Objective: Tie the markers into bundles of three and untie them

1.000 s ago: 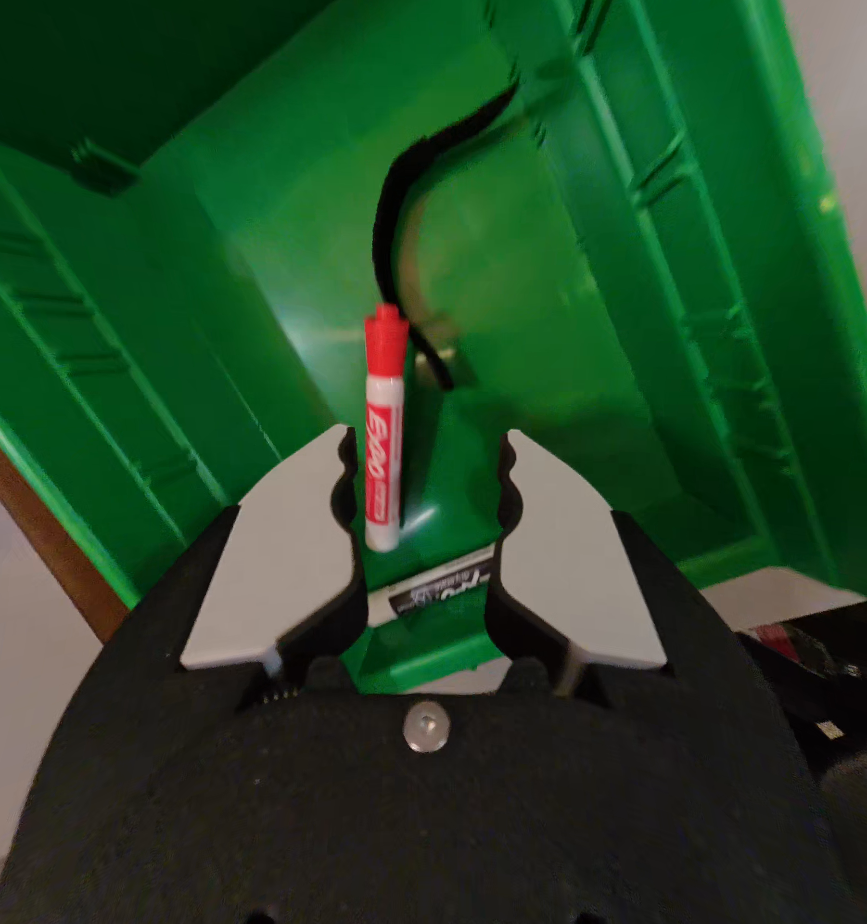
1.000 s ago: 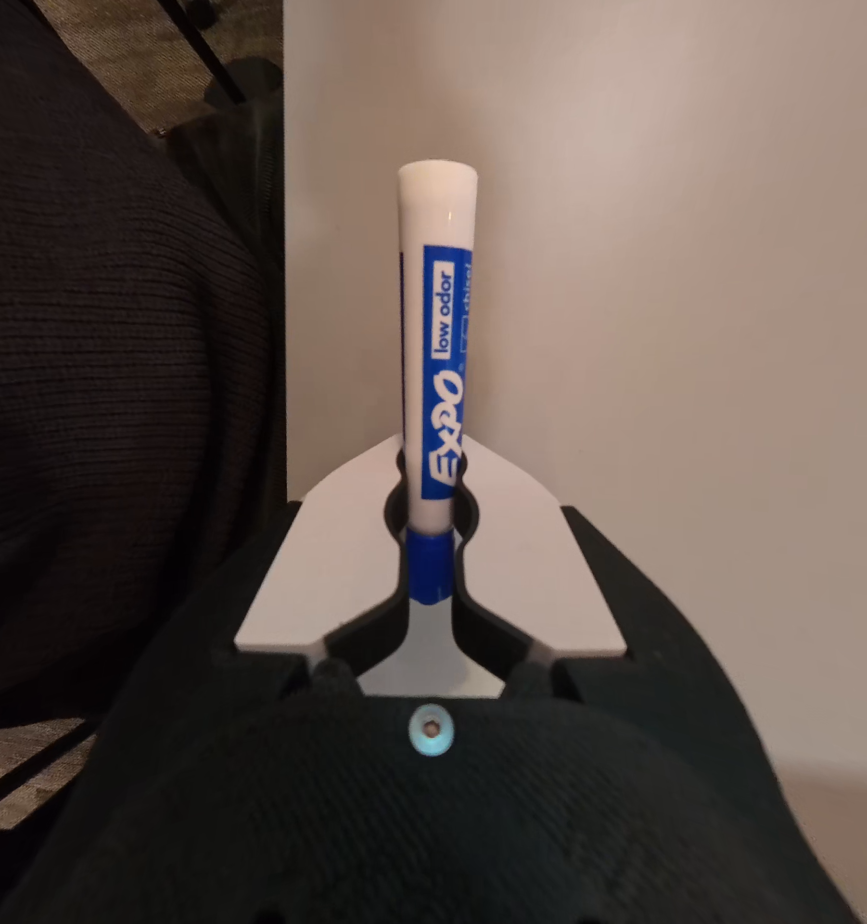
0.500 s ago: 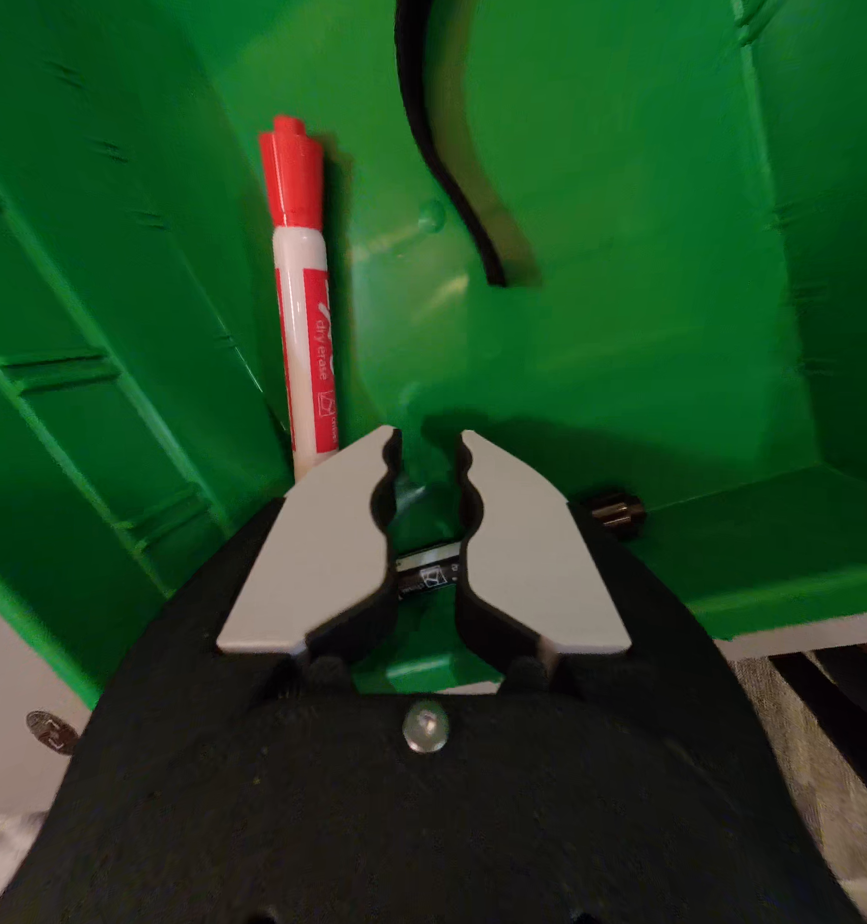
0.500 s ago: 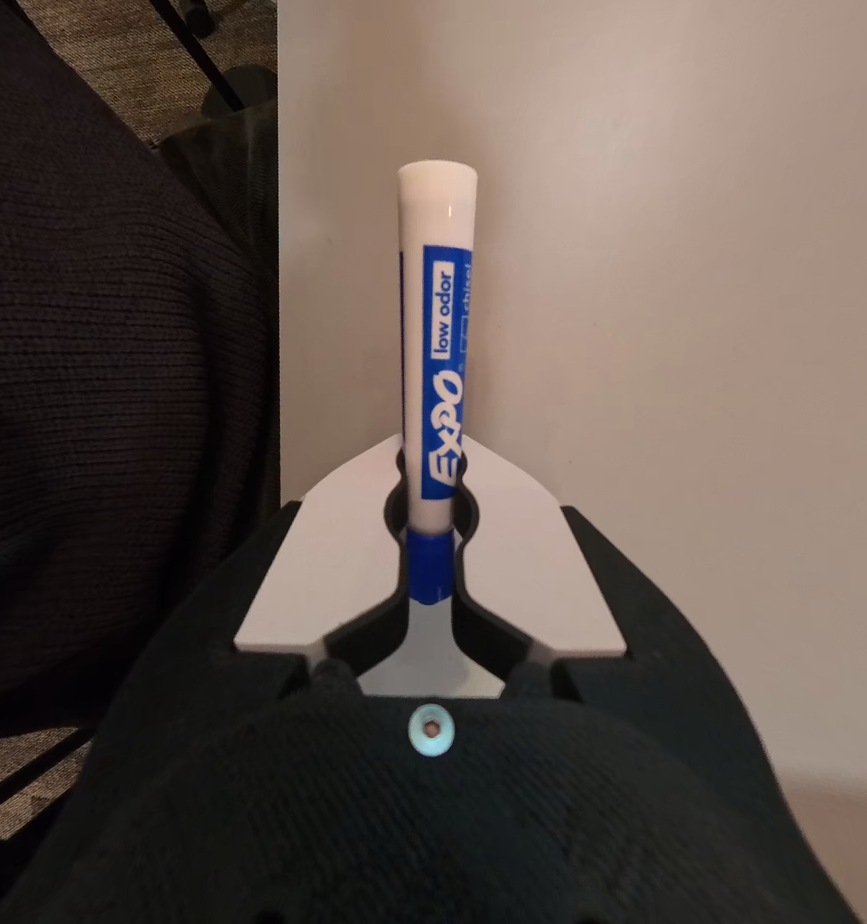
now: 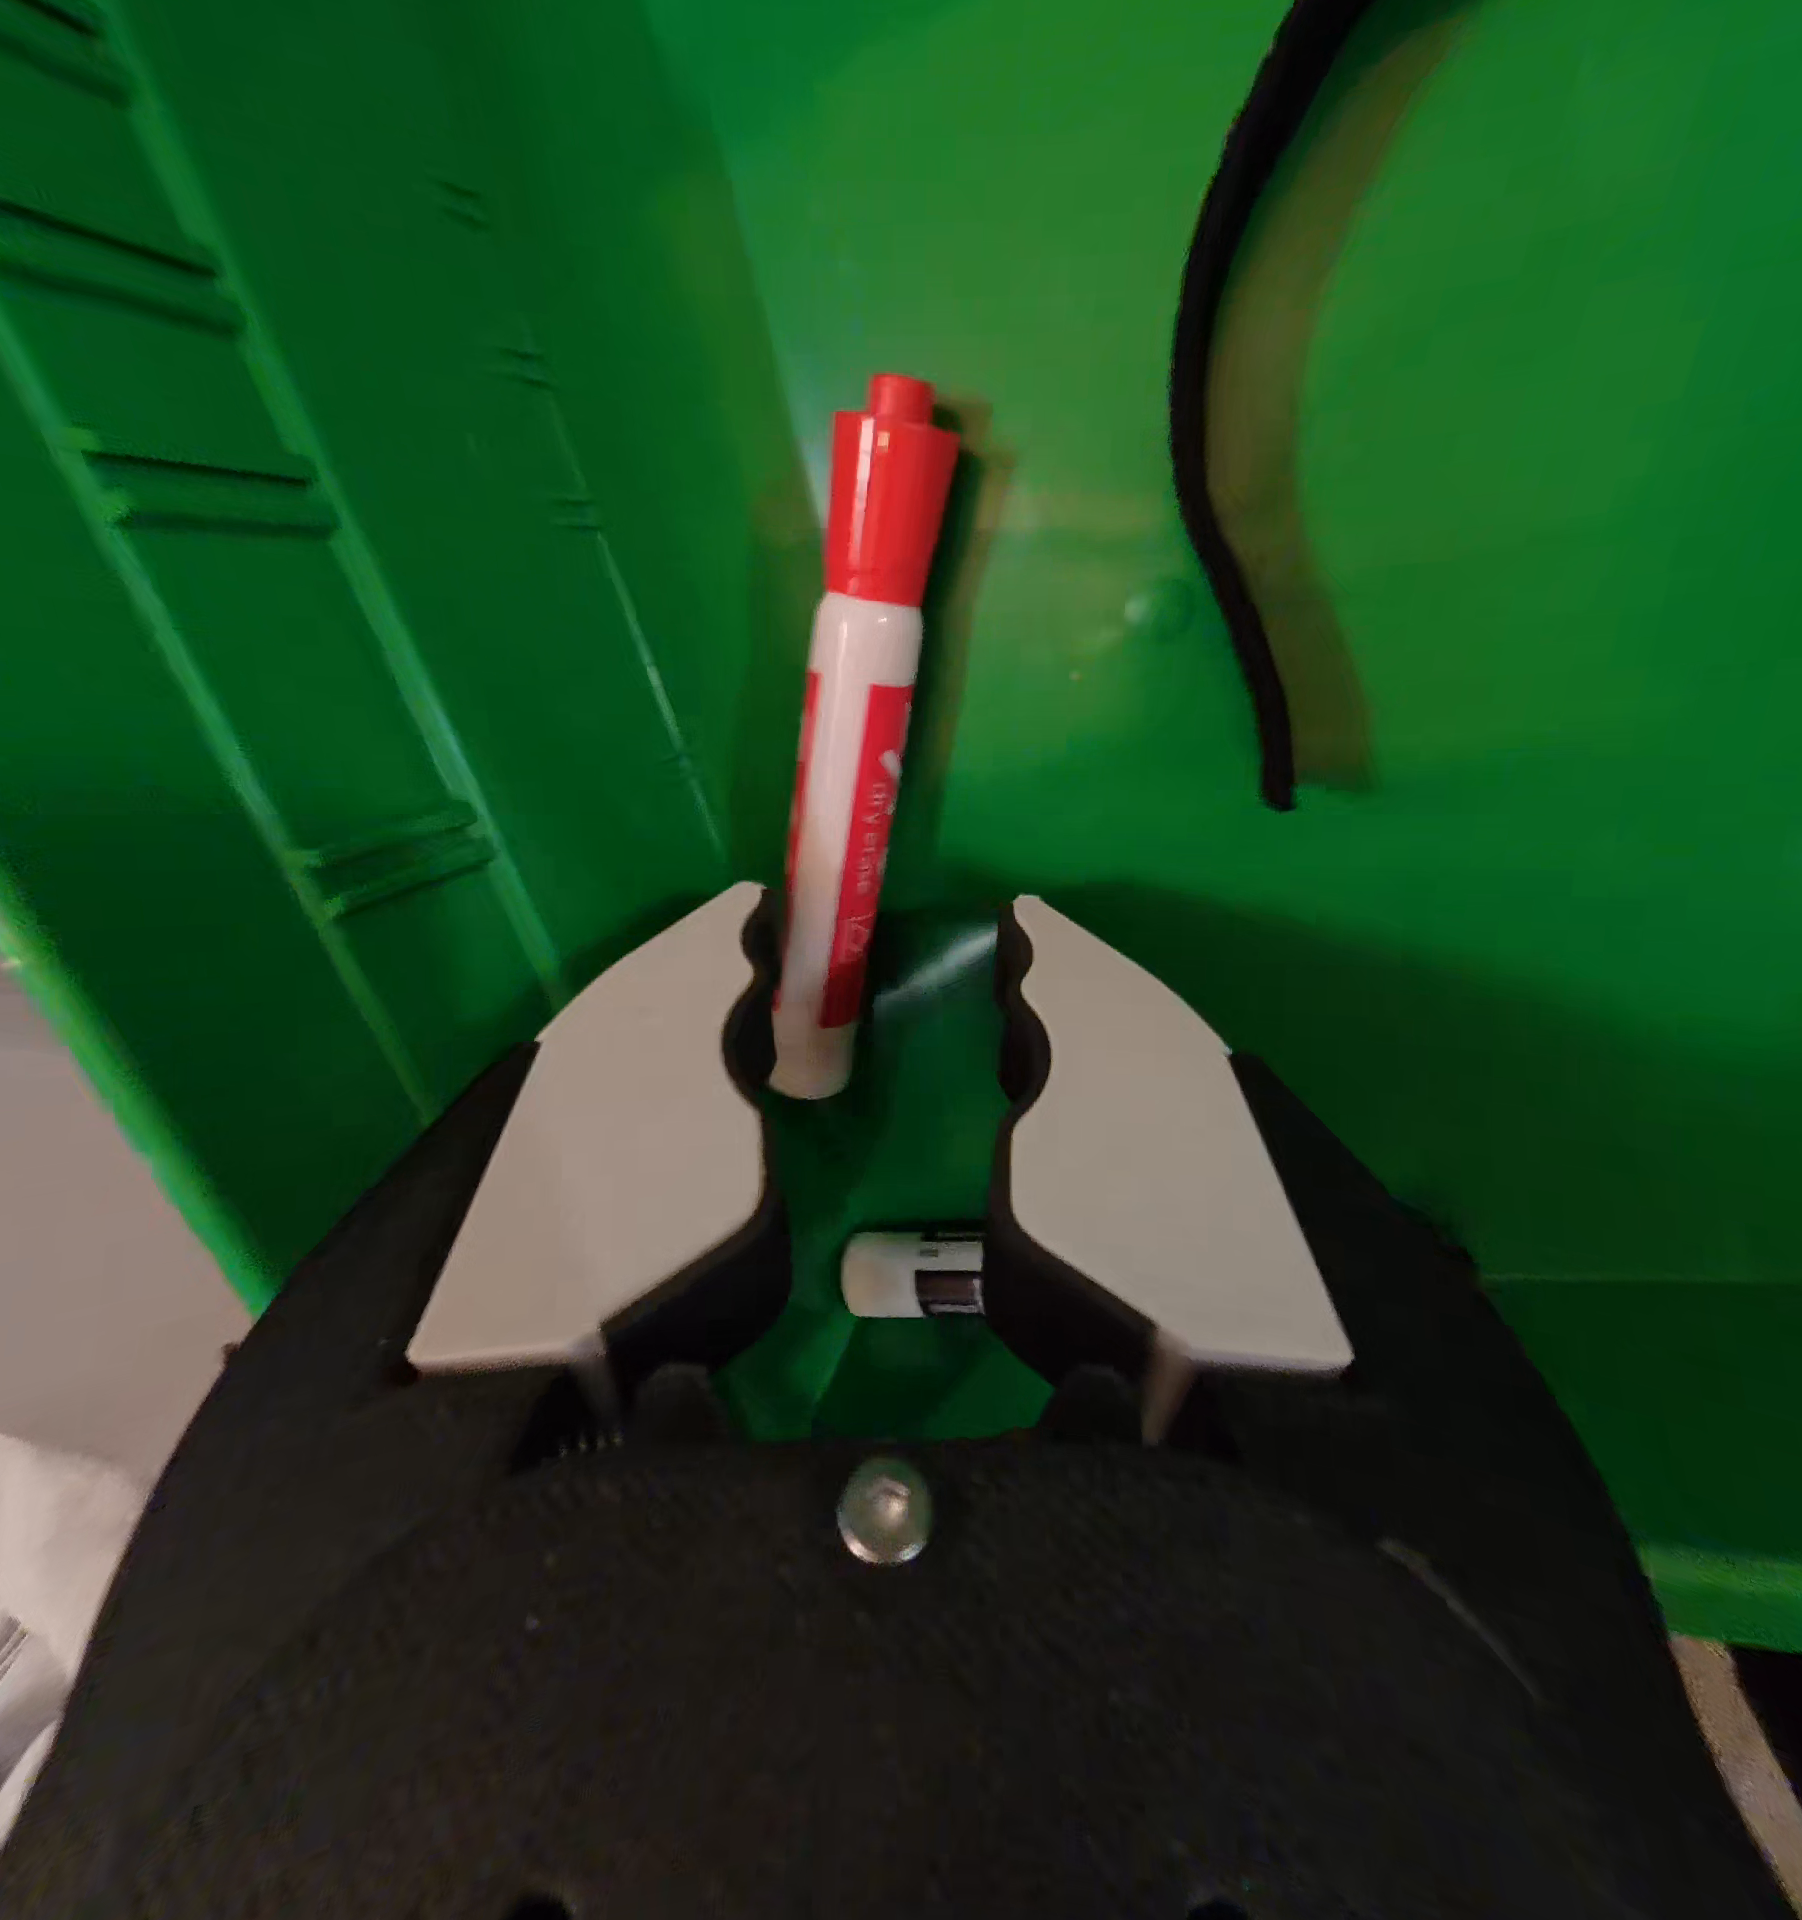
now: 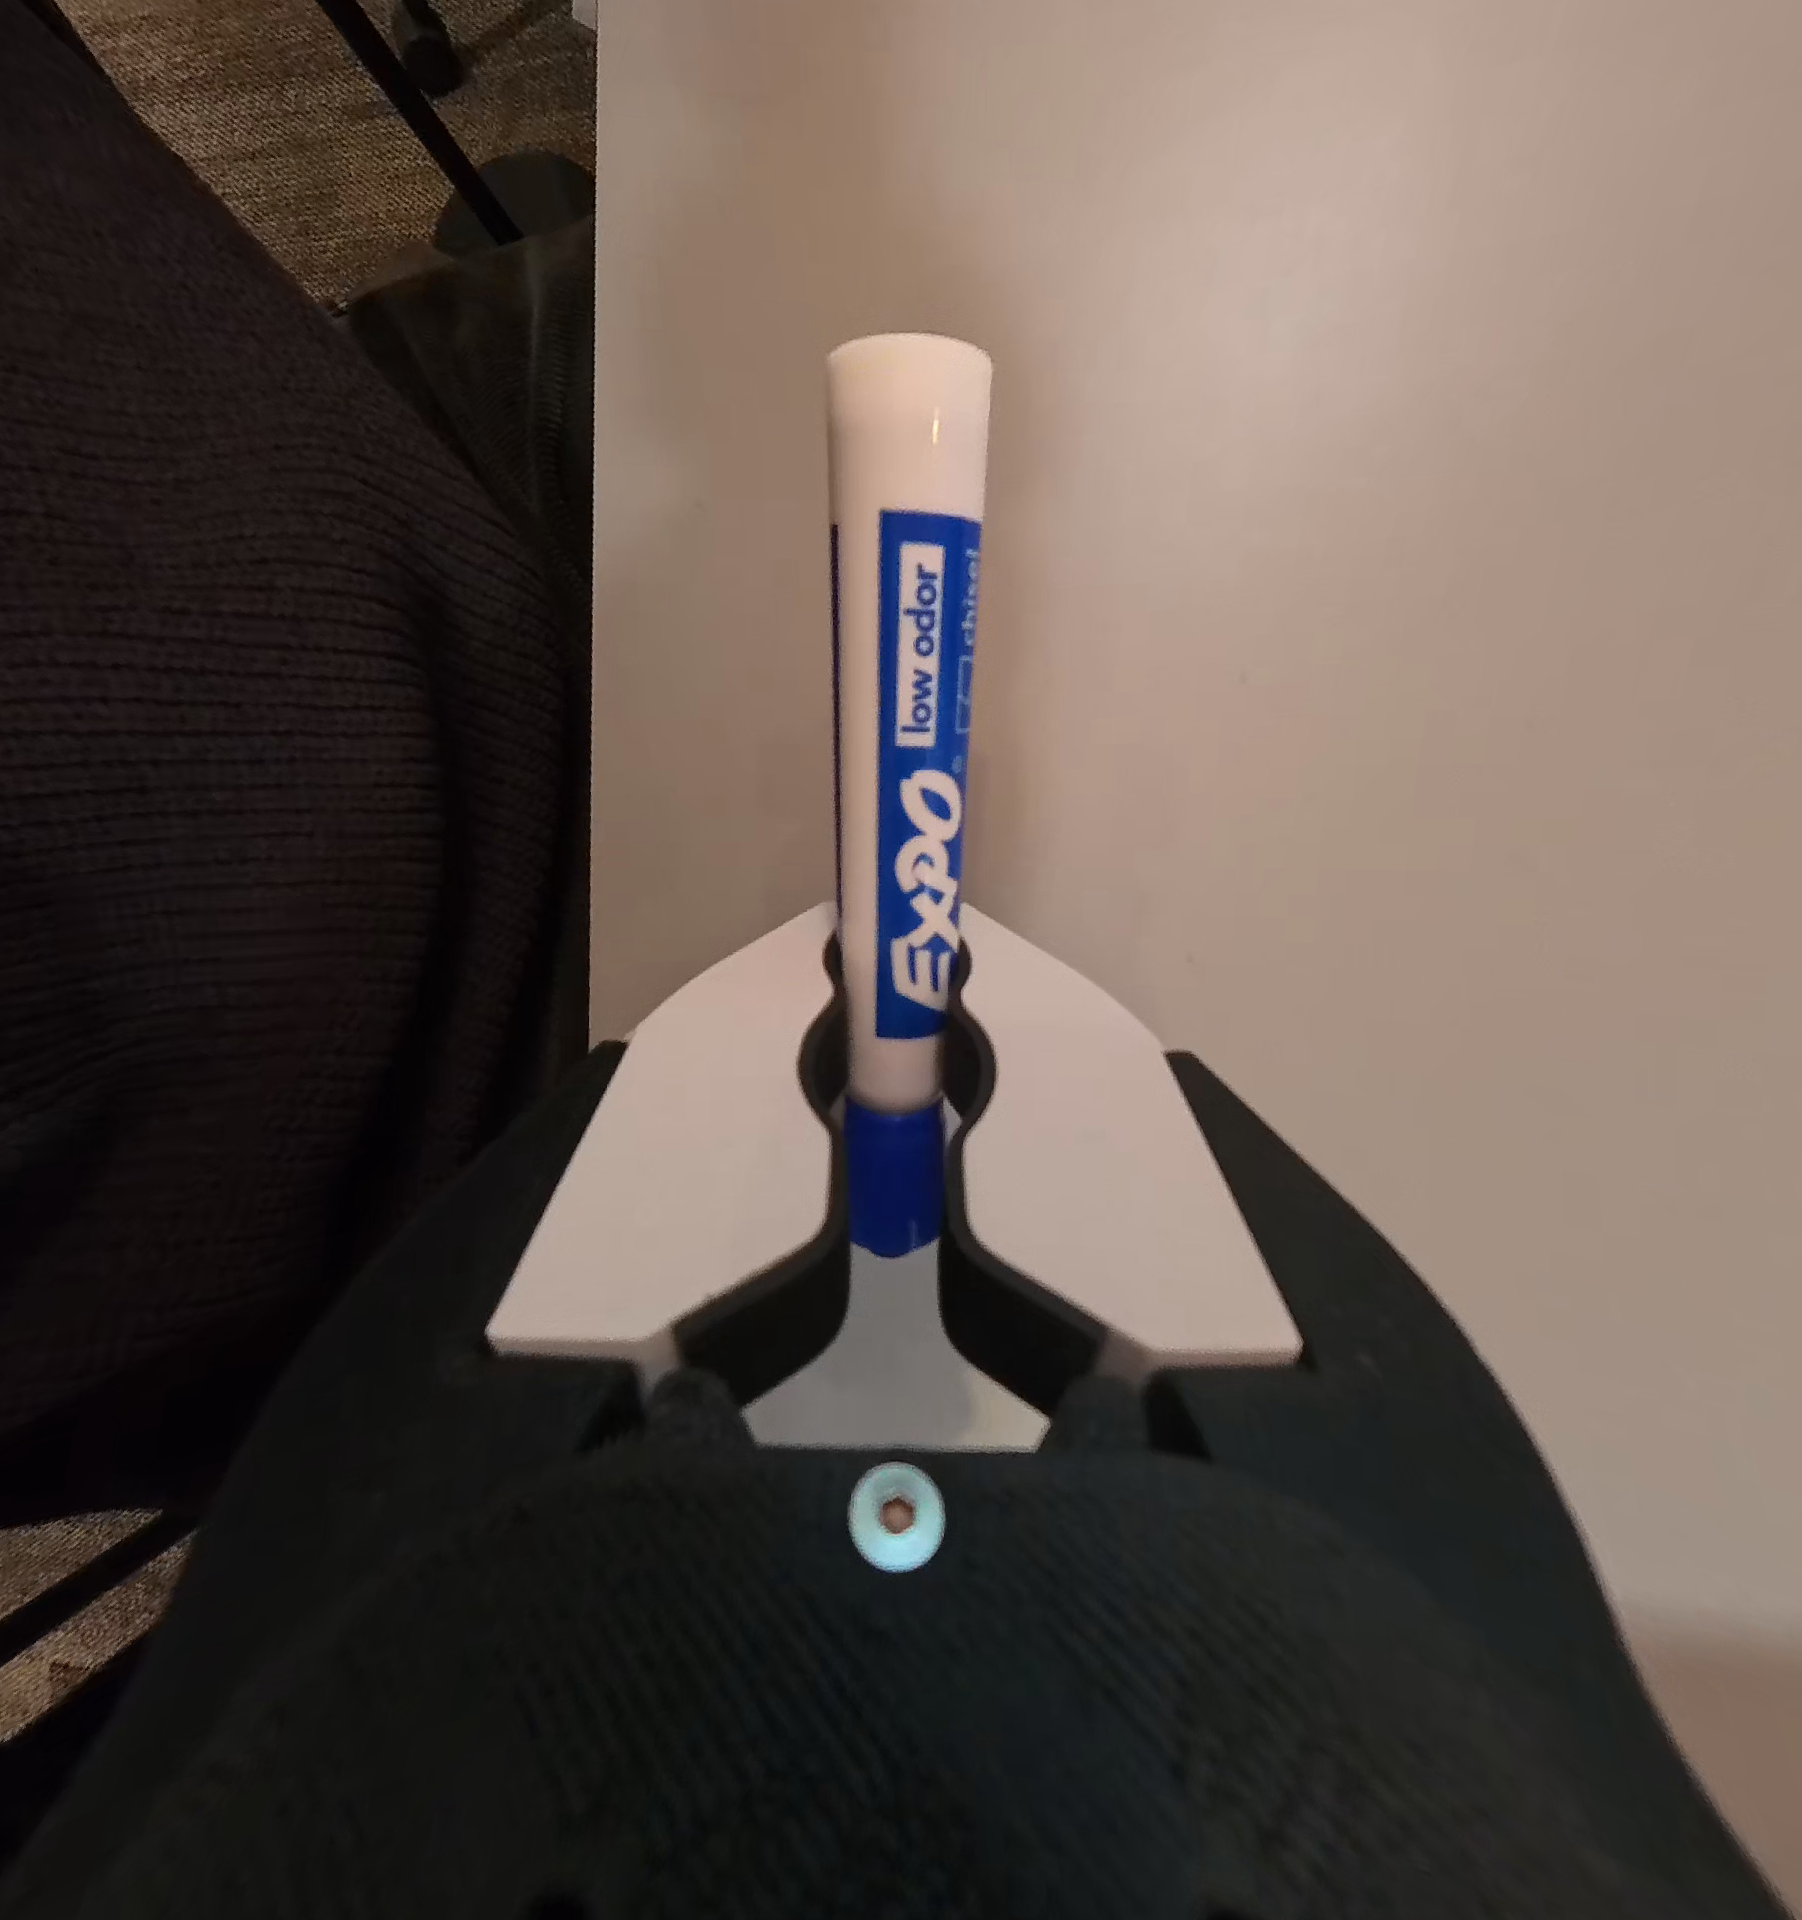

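Left tongs (image 5: pixel 881 997) spread wide inside green bin (image 5: pixel 1499 935); red marker (image 5: pixel 855 748) lies between the tips, hugging the left finger, long axis pointing ahead, cap far end. Right tongs (image 6: pixel 892 997) clenched on blue marker (image 6: pixel 907 727), pointing ahead.

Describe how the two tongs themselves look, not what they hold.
Both the left tongs and right tongs match: a rough black body, flat pale grey fingers with black scalloped inner pads, and one silver screw centred behind them. No cables show.
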The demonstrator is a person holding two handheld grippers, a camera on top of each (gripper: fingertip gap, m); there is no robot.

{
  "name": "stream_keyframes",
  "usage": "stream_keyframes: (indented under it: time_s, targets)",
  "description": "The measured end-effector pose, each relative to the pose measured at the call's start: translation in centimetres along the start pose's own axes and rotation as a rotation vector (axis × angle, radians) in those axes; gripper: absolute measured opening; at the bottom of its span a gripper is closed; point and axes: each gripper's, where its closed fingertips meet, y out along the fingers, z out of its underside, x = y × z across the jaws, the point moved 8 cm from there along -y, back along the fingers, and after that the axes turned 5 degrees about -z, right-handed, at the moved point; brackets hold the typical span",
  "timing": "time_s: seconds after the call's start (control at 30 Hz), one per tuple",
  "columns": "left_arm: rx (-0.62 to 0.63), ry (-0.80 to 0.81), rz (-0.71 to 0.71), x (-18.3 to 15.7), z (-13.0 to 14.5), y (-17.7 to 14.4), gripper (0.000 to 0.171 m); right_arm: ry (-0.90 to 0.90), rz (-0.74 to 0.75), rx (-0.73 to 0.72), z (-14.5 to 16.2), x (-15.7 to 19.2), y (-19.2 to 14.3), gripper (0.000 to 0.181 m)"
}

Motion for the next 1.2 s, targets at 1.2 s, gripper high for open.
stream_keyframes:
  time_s: [1.2]
  targets:
    - [-0.621, 0.34, -0.057, -10.4, -0.8, -20.5, 0.002, 0.028, 0.014, 0.007, 0.8, -0.8, -0.5, 0.014]
